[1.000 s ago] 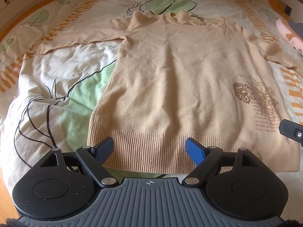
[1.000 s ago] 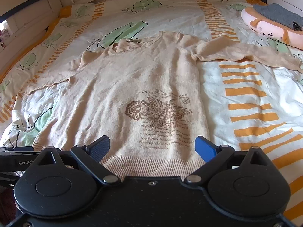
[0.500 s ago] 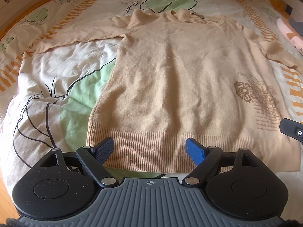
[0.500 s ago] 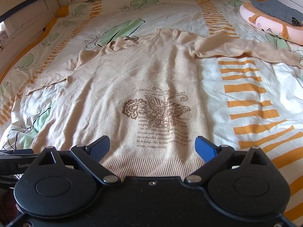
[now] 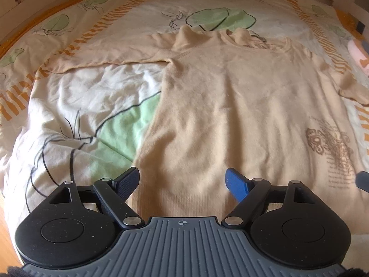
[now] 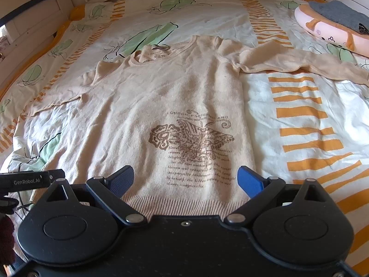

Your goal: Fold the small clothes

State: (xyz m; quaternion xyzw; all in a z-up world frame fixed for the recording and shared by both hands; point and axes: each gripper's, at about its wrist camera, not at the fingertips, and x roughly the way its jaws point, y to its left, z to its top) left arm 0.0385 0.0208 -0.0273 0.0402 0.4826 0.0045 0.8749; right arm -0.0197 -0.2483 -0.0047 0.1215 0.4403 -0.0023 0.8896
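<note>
A beige long-sleeved sweater (image 5: 242, 115) lies flat, front up, on the bed, with a brown print (image 6: 191, 136) near its ribbed hem (image 6: 180, 204). Both sleeves are spread sideways: one (image 5: 103, 55) to the left, one (image 6: 288, 62) to the right. My left gripper (image 5: 182, 177) hovers over the hem's left corner. Its jaws are closing slightly but still wide, with cloth below them and nothing pinched. My right gripper (image 6: 185, 175) stands open over the hem's right part, below the print. The left gripper's body (image 6: 30, 181) shows at the right wrist view's left edge.
The duvet (image 6: 299, 115) is white with orange stripes and green leaves, and it is wrinkled. A pink plush cushion (image 6: 334, 25) with a grey cloth on it lies at the far right. A white bed frame (image 6: 34, 11) runs along the left side. Wooden floor (image 5: 4, 242) shows at the near left.
My left gripper has slid left along the hem, so the sweater and its print sit further right in its view. The right gripper has kept still.
</note>
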